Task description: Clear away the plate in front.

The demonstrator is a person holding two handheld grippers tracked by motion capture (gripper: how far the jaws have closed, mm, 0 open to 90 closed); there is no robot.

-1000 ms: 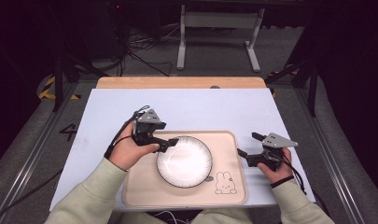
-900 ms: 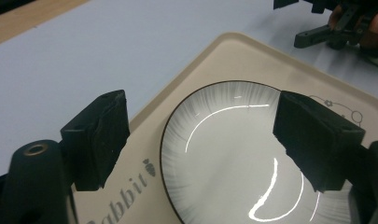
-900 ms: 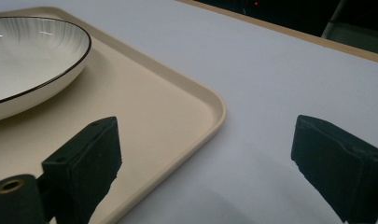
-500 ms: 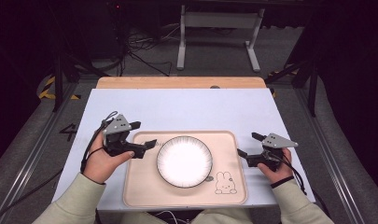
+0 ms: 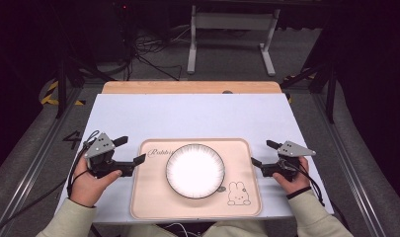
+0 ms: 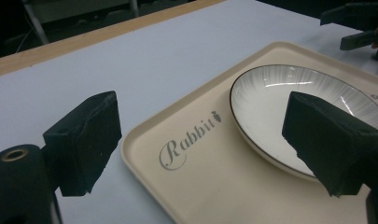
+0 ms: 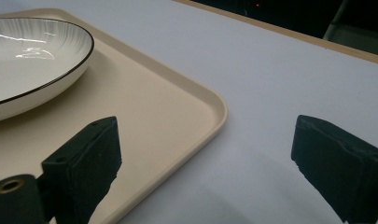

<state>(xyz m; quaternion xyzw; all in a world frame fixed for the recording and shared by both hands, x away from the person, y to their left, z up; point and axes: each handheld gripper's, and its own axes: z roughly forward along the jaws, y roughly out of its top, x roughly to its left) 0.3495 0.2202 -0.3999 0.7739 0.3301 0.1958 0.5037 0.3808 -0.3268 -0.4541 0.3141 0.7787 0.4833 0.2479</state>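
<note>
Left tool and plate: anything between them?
Only bare tray, with its "Rabbit" print, lies between the left tool and the plate; the left gripper view shows it.

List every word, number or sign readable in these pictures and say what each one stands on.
"Rabbit", in grey script with a small carrot mark after it, on the beige tray, beside the white plate.
"4", a dark figure on the grey floor left of the table.
No words accompany the rabbit drawing on the tray.

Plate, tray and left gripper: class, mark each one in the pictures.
plate [image 5: 195, 170], high view, centre of its white well
tray [image 6: 210, 186], left gripper view, bare floor below the lettering
left gripper [image 5: 130, 151], high view, between its open fingers
</note>
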